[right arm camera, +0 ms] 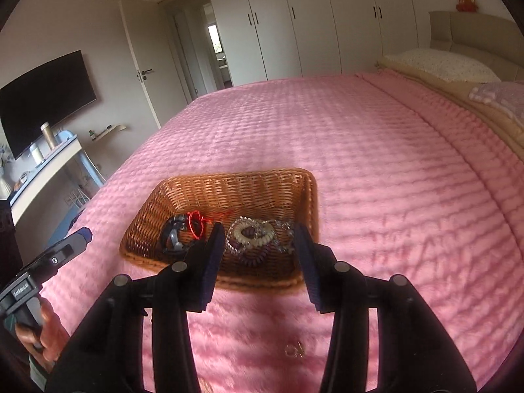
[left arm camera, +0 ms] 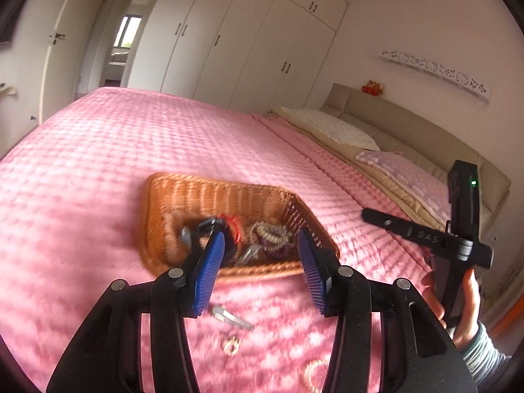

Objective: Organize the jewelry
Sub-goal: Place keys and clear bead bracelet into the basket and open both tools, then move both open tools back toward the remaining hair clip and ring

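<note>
A brown wicker basket (left arm camera: 209, 193) (right arm camera: 229, 190) sits on the pink bedspread and holds beaded bracelets (left arm camera: 270, 235) (right arm camera: 250, 232), a red cord piece (right arm camera: 196, 221) and a black clip (right arm camera: 172, 232). On the bedspread in front of the basket lie a silver hair clip (left arm camera: 231, 317), a small gold ring (left arm camera: 231, 347) and a gold piece (right arm camera: 294, 350). My left gripper (left arm camera: 262, 255) is open and empty just before the basket's near rim. My right gripper (right arm camera: 258, 249) is open and empty over the near rim. Each gripper shows in the other's view: the right gripper (left arm camera: 425, 235), the left gripper (right arm camera: 59, 255).
The pink bedspread (right arm camera: 360, 150) covers a wide bed. Pillows (left arm camera: 330, 127) and a beige headboard are at the right. White wardrobes (left arm camera: 255, 42) stand behind. A TV (right arm camera: 46, 98) and a desk with bottles are at the left.
</note>
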`<state>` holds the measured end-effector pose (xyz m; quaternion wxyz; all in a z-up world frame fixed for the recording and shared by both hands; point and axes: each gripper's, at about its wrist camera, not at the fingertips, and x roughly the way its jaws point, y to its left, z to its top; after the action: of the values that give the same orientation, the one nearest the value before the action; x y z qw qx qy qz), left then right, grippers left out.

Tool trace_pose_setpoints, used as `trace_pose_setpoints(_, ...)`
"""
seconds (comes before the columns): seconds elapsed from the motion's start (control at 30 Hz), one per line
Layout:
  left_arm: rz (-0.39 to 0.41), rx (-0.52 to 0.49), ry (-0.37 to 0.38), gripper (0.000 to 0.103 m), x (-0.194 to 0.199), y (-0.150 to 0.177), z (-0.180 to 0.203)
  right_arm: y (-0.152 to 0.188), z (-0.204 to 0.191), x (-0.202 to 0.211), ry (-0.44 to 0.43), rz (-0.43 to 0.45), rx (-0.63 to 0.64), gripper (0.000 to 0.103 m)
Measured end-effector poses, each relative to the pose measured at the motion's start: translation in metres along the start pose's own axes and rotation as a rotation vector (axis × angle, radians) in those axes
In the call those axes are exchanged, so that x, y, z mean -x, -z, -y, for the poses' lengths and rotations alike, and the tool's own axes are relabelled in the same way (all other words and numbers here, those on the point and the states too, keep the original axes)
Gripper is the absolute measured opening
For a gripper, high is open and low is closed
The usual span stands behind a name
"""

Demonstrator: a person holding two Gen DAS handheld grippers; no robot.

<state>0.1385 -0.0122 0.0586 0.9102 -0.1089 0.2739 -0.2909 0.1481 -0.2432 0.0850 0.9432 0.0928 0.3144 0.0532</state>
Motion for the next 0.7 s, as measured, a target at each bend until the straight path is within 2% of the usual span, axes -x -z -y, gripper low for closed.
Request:
trace_pose_setpoints(0.1, -0.009, 0.028, -0.013, 0.046, 0.013, 0.018, -0.004, 0.014, 0.005, 0.017, 0.028, 0.008, 0.019, 0.042)
trace_pose_setpoints(0.23, -0.038, 0.072, -0.028, 0.046, 0.020, 0.041, -0.010, 0.037, 0.013, 0.020, 0.028, -0.027, 0.012, 0.042)
trace_pose_setpoints(0.53, -0.150, 0.090, -0.083, 0.046, 0.006, 0.081, -0.019, 0.092, 0.029, -0.014, 0.039, -0.134, -0.042, 0.042)
trace_pose_setpoints(0.7, -0.232, 0.047, -0.136, 0.045, -0.015, 0.093, -0.017, 0.111, 0.032, -0.030, 0.048, -0.175, -0.053, 0.042)
